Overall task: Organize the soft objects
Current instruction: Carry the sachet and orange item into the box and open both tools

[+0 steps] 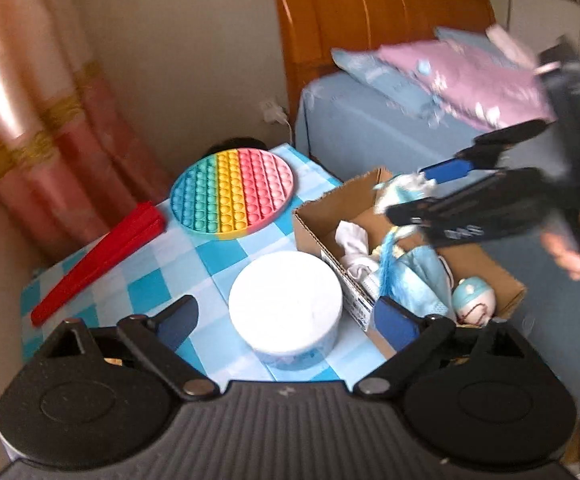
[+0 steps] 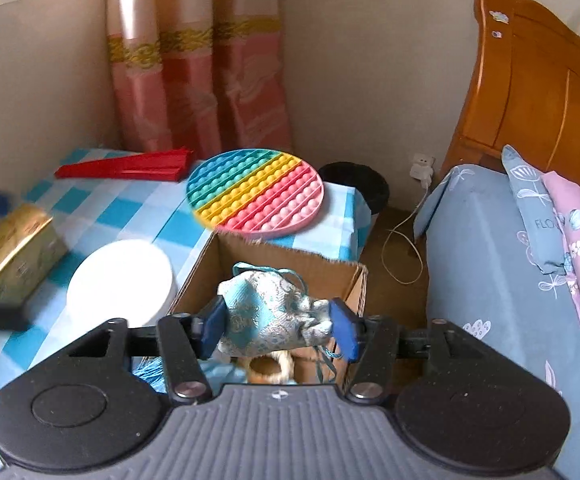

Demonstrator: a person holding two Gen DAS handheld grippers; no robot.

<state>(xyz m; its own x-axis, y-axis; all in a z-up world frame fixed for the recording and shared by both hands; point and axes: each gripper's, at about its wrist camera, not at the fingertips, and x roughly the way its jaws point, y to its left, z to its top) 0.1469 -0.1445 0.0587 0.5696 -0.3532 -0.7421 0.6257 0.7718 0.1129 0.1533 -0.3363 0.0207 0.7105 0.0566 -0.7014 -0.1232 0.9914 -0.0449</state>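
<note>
My right gripper [image 2: 275, 326] is shut on a blue and silver brocade pouch [image 2: 267, 314] and holds it over the open cardboard box [image 2: 290, 258]. In the left wrist view the right gripper [image 1: 406, 192] hangs above the box [image 1: 314, 216] with the pouch [image 1: 400, 190] at its tips. The box holds several soft things: a white cloth [image 1: 354, 240], a blue fabric item [image 1: 414, 284] and a small plush doll [image 1: 474, 306]. My left gripper [image 1: 285, 320] is open and empty above the table, around a white round tin [image 1: 285, 304] without touching it.
A rainbow pop-it disc [image 1: 231, 194], a red folded fan [image 1: 97, 252] and a gold tin [image 2: 15, 252] lie on the blue checked table [image 1: 161, 280]. A bed [image 2: 502, 280] with pillows stands to the right. A black bin [image 2: 356, 186] stands behind the table.
</note>
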